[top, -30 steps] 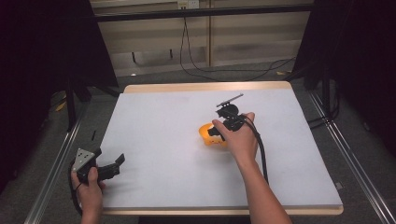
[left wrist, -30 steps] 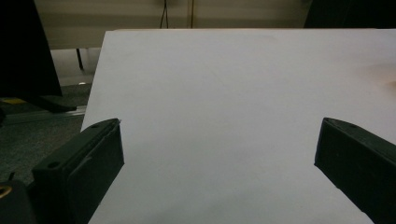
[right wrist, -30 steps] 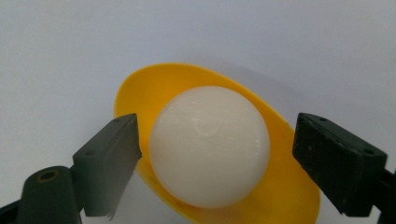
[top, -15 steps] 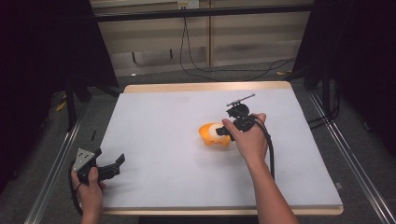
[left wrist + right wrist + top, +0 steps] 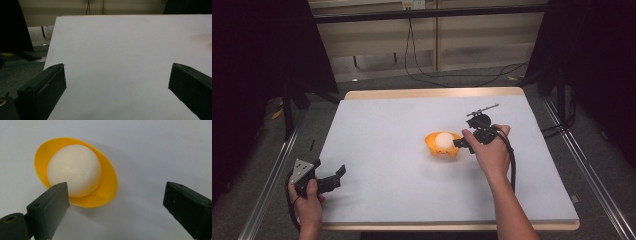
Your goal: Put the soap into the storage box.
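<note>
White ball (image 5: 74, 170) in yellow bowl (image 5: 107, 187) lies just ahead of the right claw (image 5: 115, 205) (jaws just opening, empty).

Ball (image 5: 443, 140) in bowl (image 5: 432, 145), just right of table (image 5: 377, 125) centre. Right gripper (image 5: 460, 144) at bowl's 3 o'clock, just beside. Left gripper (image 5: 337, 176) at table's 8 o'clock corner.

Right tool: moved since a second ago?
Yes. The right tool has drawn back rightward off the orange bowl, toward the table's right edge; its jaws have just been opening, nothing between them.

White ball (image 5: 443, 140) in orange bowl (image 5: 433, 146)
</note>
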The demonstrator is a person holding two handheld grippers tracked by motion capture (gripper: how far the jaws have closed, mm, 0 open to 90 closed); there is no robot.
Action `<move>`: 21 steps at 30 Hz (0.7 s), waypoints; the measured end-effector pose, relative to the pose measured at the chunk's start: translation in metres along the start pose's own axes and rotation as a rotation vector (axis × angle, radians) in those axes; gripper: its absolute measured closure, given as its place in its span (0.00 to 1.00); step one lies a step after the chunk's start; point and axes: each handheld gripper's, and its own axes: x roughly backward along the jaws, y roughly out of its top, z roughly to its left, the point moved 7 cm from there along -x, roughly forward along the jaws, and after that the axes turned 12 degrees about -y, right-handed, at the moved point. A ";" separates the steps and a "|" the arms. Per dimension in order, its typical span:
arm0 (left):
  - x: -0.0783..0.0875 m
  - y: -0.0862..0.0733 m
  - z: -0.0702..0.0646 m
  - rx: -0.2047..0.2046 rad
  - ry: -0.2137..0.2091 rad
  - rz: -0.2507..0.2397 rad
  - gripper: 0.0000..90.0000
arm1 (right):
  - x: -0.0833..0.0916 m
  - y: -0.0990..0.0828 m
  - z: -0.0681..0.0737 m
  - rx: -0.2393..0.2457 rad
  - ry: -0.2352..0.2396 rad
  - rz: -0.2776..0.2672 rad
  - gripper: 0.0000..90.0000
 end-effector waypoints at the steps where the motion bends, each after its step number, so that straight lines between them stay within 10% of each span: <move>1: 0.000 0.000 0.000 0.000 0.001 0.000 0.01 | 0.000 -0.001 -0.001 0.000 0.000 -0.002 0.05; 21: 0.000 0.000 0.000 0.003 0.000 0.000 0.01 | 0.008 -0.034 -0.036 0.000 -0.023 -0.016 0.00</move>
